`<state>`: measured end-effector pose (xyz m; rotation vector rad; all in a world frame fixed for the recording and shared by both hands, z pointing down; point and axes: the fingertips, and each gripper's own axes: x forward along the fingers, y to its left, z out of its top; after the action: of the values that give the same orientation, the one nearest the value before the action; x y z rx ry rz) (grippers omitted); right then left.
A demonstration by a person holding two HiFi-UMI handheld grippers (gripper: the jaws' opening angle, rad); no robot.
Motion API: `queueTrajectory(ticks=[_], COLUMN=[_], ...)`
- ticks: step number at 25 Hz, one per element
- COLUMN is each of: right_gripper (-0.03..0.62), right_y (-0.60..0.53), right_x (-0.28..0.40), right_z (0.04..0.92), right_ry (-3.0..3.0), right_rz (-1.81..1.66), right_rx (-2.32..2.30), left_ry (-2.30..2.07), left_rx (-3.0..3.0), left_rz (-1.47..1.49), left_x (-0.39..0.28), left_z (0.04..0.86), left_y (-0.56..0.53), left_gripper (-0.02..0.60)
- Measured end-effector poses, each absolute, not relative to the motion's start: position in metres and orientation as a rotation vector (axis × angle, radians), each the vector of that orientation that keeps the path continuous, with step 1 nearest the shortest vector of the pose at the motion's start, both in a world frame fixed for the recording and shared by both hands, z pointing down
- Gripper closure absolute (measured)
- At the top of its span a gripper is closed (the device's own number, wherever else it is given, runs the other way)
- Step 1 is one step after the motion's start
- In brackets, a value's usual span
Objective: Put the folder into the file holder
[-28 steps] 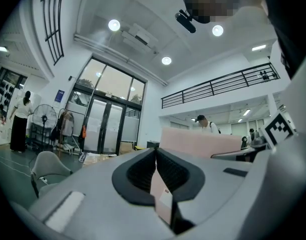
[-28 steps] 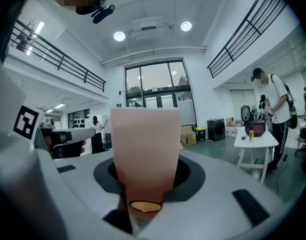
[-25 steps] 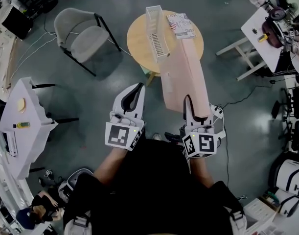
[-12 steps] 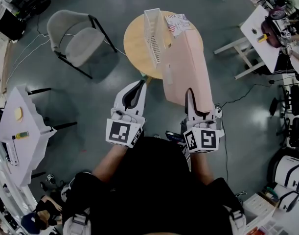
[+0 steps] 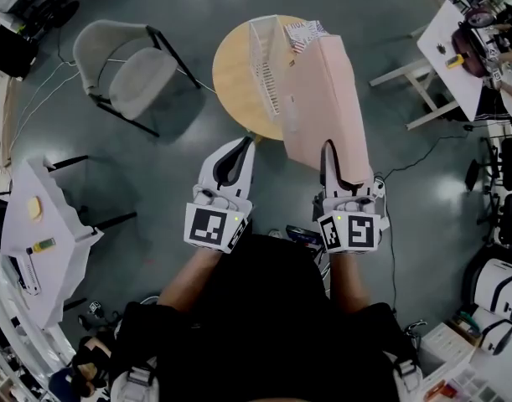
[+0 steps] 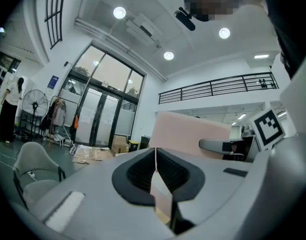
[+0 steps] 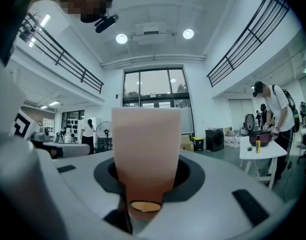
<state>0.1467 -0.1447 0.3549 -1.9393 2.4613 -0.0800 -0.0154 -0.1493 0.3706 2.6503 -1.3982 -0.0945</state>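
Plainly, the right gripper's point(image 5: 335, 153) jaws are clamped on the near edge of the folder point(image 5: 323, 99). It reaches ahead of them, over the worktop point(image 5: 232, 82) and beside the file holder point(image 5: 268, 61). The left gripper's point(image 5: 239, 147) jaws sit together, empty. The folder looks light, thin and likely to flex, so an edge grip suits it.

The left forearm point(image 5: 184, 283) and the right forearm point(image 5: 346, 287) reach out from the body side by side, apart. The left gripper point(image 5: 245, 143) points forward, its jaws brought together at the tips with nothing between them; its marker cube point(image 5: 212, 227) sits at its rear. Beside it the right gripper point(image 5: 329, 147) points the same way, jaws clamped on the near edge of a pink folder point(image 5: 323, 99) that stands out ahead of its tips, with its own marker cube point(image 5: 351, 233) behind
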Motion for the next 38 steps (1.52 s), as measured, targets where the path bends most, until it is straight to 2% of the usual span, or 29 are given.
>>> queueTrajectory(ticks=[22, 38], right_gripper=[0.471, 0.473], right_y=[-0.225, -0.26], right_x=[0.124, 0.118], right_z=[0.359, 0.39], right_ry=[2.442, 2.453], right_rz=[0.122, 0.147], right_rx=[-1.87, -1.854], left_ry=[-1.331, -1.317], left_rx=[2.666, 2.656], left_rz=[-0.1, -0.099], left_x=[-0.03, -0.037], left_z=[0.381, 0.389], left_y=[-0.201, -0.216], left_gripper=[0.569, 0.569])
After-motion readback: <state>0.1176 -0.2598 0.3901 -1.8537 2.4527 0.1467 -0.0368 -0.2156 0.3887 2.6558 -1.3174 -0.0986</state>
